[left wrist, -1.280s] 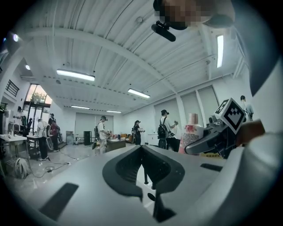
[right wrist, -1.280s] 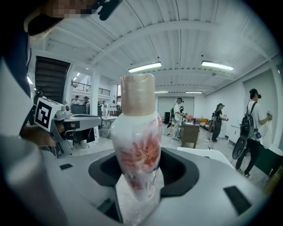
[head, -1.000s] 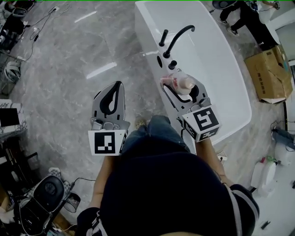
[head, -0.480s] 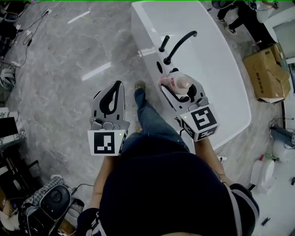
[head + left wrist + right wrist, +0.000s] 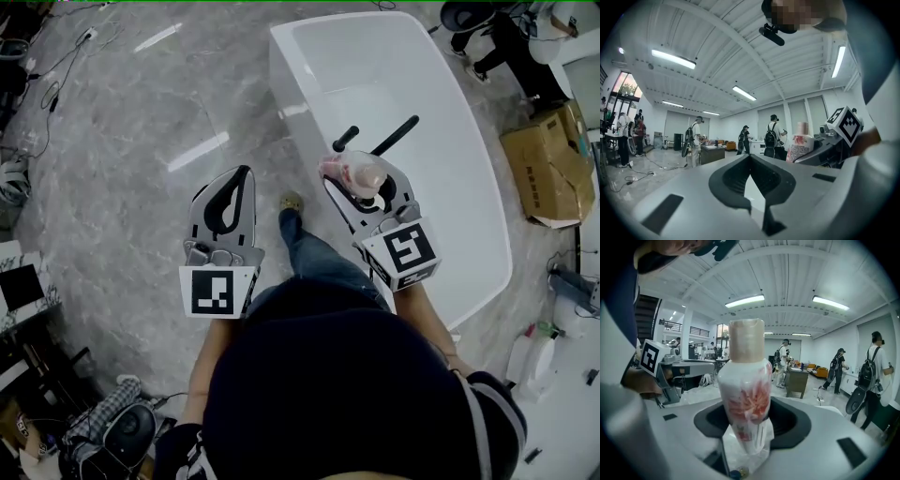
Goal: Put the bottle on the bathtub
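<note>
A white bottle with a pink flower print and a beige cap is held upright in my right gripper, whose jaws are shut on its lower body. In the right gripper view the bottle fills the middle, rising from between the jaws. It hangs just above the near rim of the white bathtub, next to the black faucet. My left gripper stands shut and empty over the floor, left of the tub. From the left gripper view the bottle shows at the right.
A cardboard box lies on the floor right of the tub. A person's leg and shoe reach between the grippers. Cables and equipment crowd the left edge. Several people stand across the hall.
The tub and faucet have shifted in view as I stepped closer. The right gripper with the bottle now sits nearer the faucet. The left gripper has kept its pose.
</note>
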The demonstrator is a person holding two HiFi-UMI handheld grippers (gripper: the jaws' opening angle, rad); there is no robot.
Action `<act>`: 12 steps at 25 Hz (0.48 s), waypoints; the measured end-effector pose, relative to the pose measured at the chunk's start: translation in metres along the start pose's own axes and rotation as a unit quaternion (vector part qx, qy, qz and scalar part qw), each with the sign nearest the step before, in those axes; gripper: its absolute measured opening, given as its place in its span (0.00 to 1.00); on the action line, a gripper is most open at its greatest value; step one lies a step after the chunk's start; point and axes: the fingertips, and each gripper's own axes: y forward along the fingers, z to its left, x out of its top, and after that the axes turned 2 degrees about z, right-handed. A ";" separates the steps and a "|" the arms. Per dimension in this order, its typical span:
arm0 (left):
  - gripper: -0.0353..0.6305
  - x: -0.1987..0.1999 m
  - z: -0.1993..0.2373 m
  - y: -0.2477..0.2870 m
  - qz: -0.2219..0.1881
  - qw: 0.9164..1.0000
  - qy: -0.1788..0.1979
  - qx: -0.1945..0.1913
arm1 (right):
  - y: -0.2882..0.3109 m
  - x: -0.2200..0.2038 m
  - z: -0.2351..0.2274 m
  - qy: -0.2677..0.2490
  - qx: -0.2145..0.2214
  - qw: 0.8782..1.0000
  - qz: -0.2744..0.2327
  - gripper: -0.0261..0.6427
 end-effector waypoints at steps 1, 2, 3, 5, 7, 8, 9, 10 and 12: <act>0.09 0.001 0.007 0.016 0.000 1.000 0.001 -0.002 | 0.012 0.003 -0.011 0.001 -0.001 1.000 0.001 0.41; 0.09 0.003 0.014 0.031 -0.001 1.000 0.003 -0.005 | 0.024 0.006 -0.022 0.000 -0.003 1.000 0.005 0.41; 0.09 0.003 0.022 0.046 0.000 1.000 0.004 -0.007 | 0.036 0.007 -0.032 -0.003 -0.003 1.000 0.011 0.41; 0.09 0.004 0.036 0.073 0.004 1.000 0.005 -0.011 | 0.057 0.010 -0.051 -0.012 -0.002 1.000 0.020 0.41; 0.09 0.005 0.046 0.097 0.009 1.000 0.004 -0.015 | 0.075 0.018 -0.069 -0.016 -0.003 1.000 0.015 0.41; 0.09 0.005 0.049 0.109 0.010 1.000 0.006 -0.018 | 0.084 0.022 -0.079 -0.013 -0.005 1.000 0.015 0.41; 0.09 0.006 0.052 0.120 0.011 1.000 0.007 -0.021 | 0.092 0.023 -0.088 -0.007 -0.007 1.000 0.017 0.41; 0.09 0.005 0.055 0.130 0.012 1.000 0.008 -0.024 | 0.100 0.024 -0.096 -0.003 -0.009 1.000 0.021 0.41; 0.09 0.003 0.061 0.148 0.013 1.000 0.006 -0.028 | 0.116 0.021 -0.110 0.001 -0.013 1.000 0.024 0.41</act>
